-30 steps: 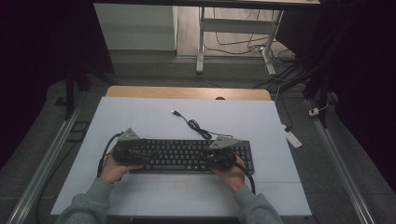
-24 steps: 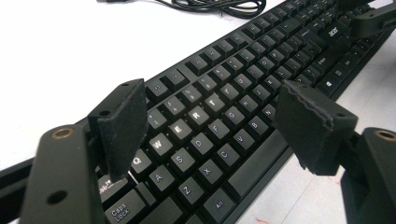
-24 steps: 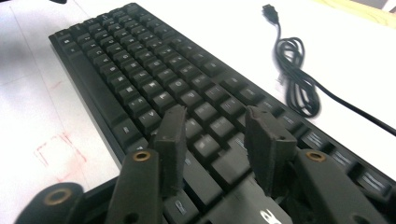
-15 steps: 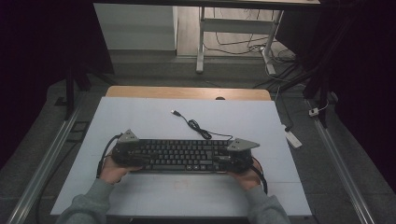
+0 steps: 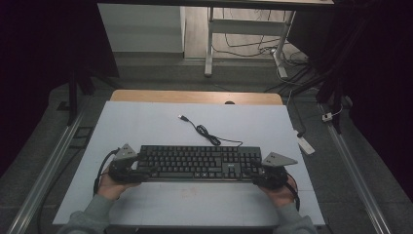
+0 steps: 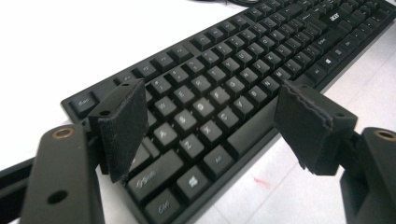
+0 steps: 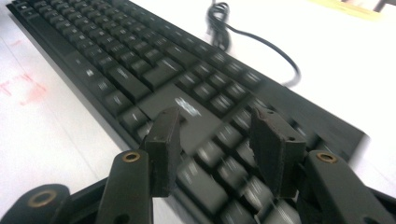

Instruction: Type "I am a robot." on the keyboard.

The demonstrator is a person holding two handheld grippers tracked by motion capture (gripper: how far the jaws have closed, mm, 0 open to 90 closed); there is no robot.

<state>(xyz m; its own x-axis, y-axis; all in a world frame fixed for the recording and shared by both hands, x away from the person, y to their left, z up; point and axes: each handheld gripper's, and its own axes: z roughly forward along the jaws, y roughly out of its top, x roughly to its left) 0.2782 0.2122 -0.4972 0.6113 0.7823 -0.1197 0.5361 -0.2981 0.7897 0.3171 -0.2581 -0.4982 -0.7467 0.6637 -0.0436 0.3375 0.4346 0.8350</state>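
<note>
A black keyboard (image 5: 199, 163) lies across the white table sheet (image 5: 146, 122). Its cable (image 5: 207, 135) curls away to a loose USB plug (image 5: 182, 117). My left gripper (image 5: 145, 171) is at the keyboard's left end. In the left gripper view its jaws (image 6: 210, 126) stand wide open just above the left keys (image 6: 201, 107), one pad over the key rows and the other out past the front edge. My right gripper (image 5: 254, 174) is at the keyboard's right end. Its jaws (image 7: 217, 140) have just been opening and hover over the blurred right-hand keys (image 7: 219, 105), gripping nothing.
The cable (image 7: 261, 37) lies on the sheet behind the keyboard. A faint red mark (image 5: 187, 191) is on the sheet in front of it. A white power strip (image 5: 306, 144) lies on the floor off the table's right edge. Metal rails (image 5: 44, 170) flank the table.
My right gripper has slid right along the keyboard, from over its right half to its right end, and its jaws have spread. The left gripper has shifted only slightly.
</note>
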